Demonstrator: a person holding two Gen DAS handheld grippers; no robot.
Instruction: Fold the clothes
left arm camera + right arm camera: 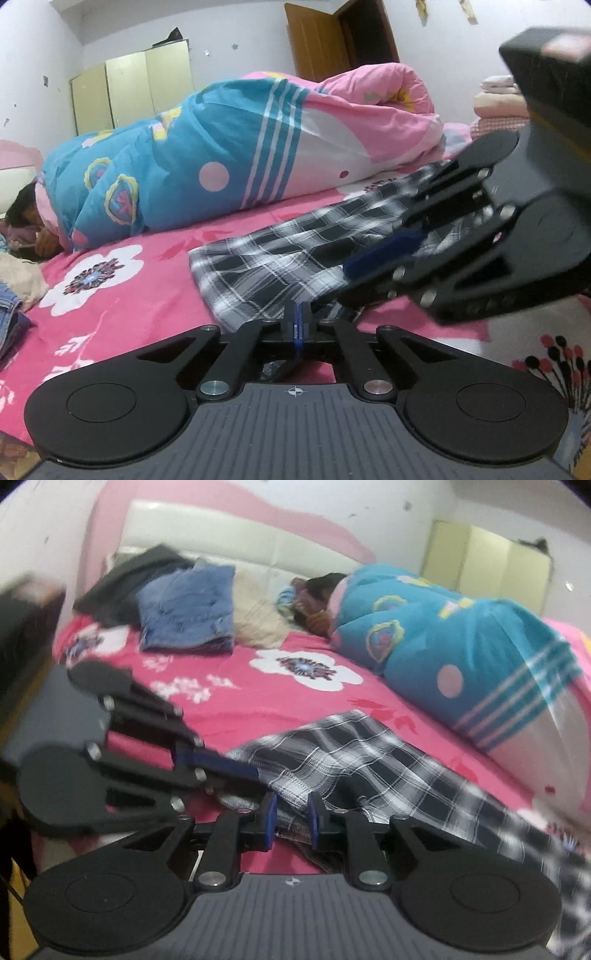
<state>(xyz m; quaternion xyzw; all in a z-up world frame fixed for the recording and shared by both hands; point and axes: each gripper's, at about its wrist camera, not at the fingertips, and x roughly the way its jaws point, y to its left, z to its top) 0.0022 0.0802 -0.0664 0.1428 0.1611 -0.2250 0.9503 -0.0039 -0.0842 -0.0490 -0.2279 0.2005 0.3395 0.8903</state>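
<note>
garment: plaid cloth [280, 254], blk/white check, lying on pink floral bedsheet [122, 295], near the bed's front edge.
axis: long run goes from the near corner by the tongs away toward the rolled quilt [207, 158]; far end hidden behind the R tool in the L view.
handling (my guess): light, limp, thin woven; won't hold shape, creases easy, not slippery, nothing fragile. Best held at hem/corners, 2 pts apart along one edge, so it hangs flat.
L gripper [297, 325]: clenched tight, blue pads together; a scrap of plaid edge seems to hang below them, looks pinched, not 100% sure.
R gripper [291, 821]: pads stand apart w/ a bunched fold of the plaid between them; can't tell if they press on it, pic blurred.
grippers rel. to cloth: both at its near corner, just beside each other.
around cloth: quilt beyond it w/ a person lying under; folded jeans [188, 609] + dark clothes [125, 583] well apart, toward the headboard [236, 546].
</note>
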